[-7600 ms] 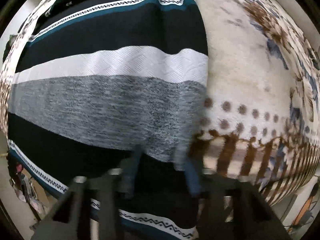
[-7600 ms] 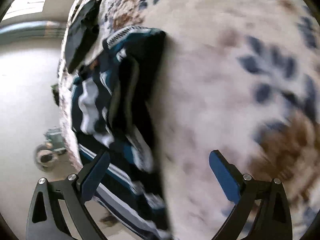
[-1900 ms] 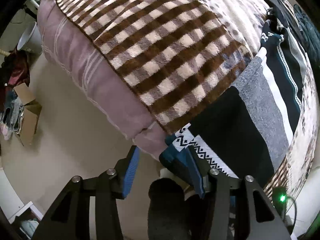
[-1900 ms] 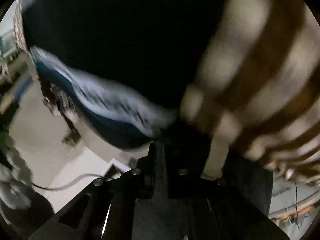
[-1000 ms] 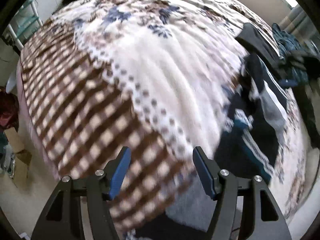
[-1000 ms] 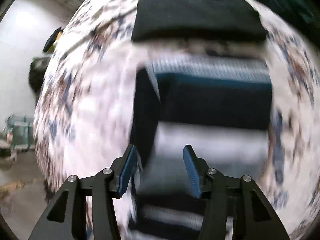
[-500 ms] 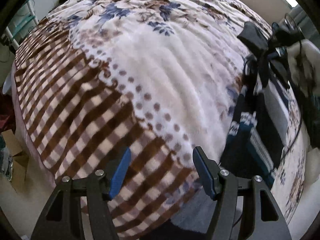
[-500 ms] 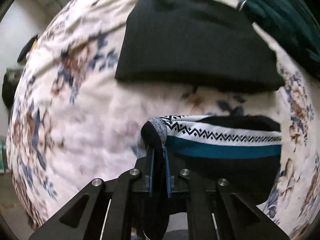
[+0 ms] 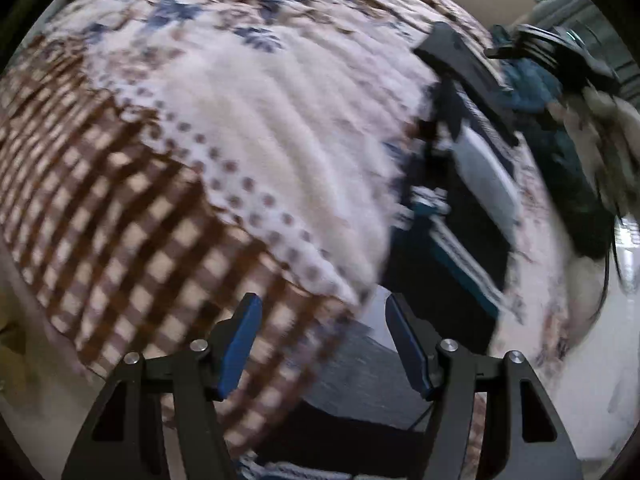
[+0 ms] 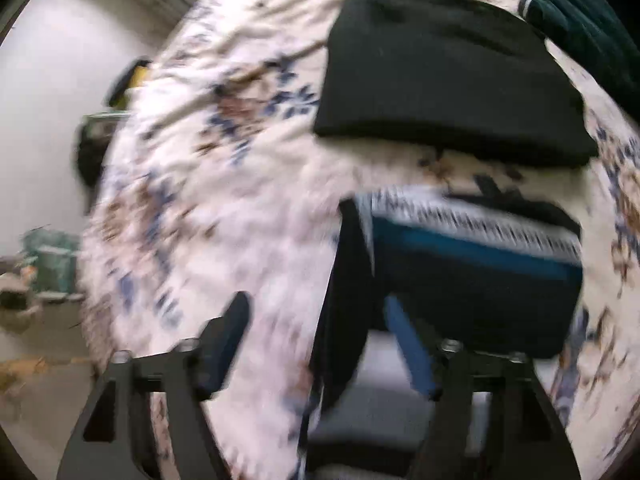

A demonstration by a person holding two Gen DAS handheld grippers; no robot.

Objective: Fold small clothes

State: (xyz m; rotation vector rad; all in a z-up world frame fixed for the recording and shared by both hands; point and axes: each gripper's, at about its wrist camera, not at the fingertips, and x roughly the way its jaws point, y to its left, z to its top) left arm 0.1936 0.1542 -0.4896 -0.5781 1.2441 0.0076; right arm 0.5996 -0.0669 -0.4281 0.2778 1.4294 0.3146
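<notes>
both claws stand wide apart with nothing between their fingers. left gripper hangs above the checked brown edge of the blanket, and the striped sweater lies folded on the blanket to the right of it, well apart. right gripper hovers over the sweater's near left corner, one blue finger over the dark cloth, the other over the flowered blanket; whether it touches is blurred. beyond the sweater, just past a strip of blanket, lies a folded black garment, with a teal garment at its far right.
</notes>
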